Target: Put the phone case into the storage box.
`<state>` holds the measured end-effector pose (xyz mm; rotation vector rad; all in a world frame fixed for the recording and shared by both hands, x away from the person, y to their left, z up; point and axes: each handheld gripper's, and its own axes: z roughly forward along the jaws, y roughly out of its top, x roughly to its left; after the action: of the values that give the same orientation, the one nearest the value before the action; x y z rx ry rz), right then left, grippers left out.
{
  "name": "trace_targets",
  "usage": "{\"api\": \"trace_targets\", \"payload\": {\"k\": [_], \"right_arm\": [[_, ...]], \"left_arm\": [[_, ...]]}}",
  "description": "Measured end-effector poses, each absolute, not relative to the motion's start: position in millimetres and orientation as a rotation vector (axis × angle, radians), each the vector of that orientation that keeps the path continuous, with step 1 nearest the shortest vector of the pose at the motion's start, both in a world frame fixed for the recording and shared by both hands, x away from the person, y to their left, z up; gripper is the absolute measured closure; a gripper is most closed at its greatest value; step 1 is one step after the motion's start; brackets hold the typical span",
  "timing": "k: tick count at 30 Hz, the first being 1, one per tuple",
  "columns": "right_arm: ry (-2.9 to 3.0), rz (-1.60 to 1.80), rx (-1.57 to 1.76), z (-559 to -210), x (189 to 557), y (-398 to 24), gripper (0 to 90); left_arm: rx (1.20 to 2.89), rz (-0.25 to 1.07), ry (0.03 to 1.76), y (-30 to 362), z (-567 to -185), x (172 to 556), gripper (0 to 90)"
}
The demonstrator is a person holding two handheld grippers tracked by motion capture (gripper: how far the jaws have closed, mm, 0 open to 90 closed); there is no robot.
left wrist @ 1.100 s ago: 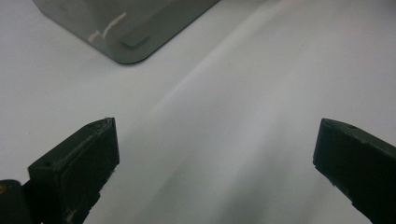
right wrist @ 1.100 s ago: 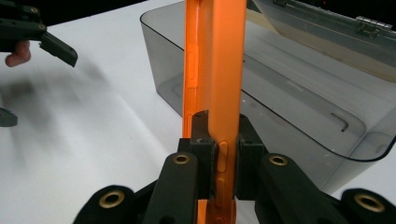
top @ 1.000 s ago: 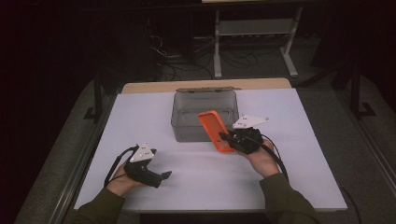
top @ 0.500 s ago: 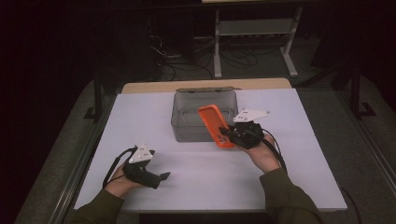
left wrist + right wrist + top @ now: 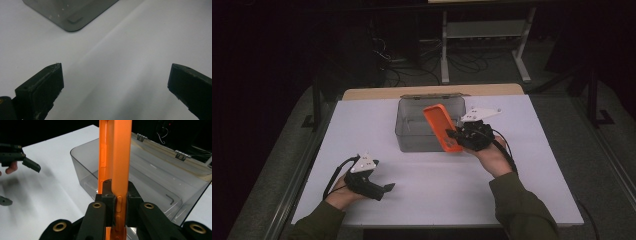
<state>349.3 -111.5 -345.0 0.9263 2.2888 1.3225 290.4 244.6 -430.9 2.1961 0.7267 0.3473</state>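
On the white table (image 5: 432, 200) I count one clear grey box (image 5: 412, 131), one orange phone case (image 5: 441, 127) and two handheld grippers, a left gripper (image 5: 388, 188) and a right gripper (image 5: 454, 134). Inside the box lies one small hex key (image 5: 171, 199) (easy to miss). Two hinges (image 5: 181, 155) sit on its far rim.

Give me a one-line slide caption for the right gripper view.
Right gripper clamps an orange phone case edge-on beside the open smoky plastic bin.
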Motion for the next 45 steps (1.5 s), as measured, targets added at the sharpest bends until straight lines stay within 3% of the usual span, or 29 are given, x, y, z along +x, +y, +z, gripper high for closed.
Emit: {"api": "trace_targets", "payload": {"k": [45], "right_arm": [[2.244, 1.223, 1.049, -308, 400, -108, 80.3]], "left_arm": [[2.213, 0.320, 0.700, 238, -432, 300, 0.0]]}}
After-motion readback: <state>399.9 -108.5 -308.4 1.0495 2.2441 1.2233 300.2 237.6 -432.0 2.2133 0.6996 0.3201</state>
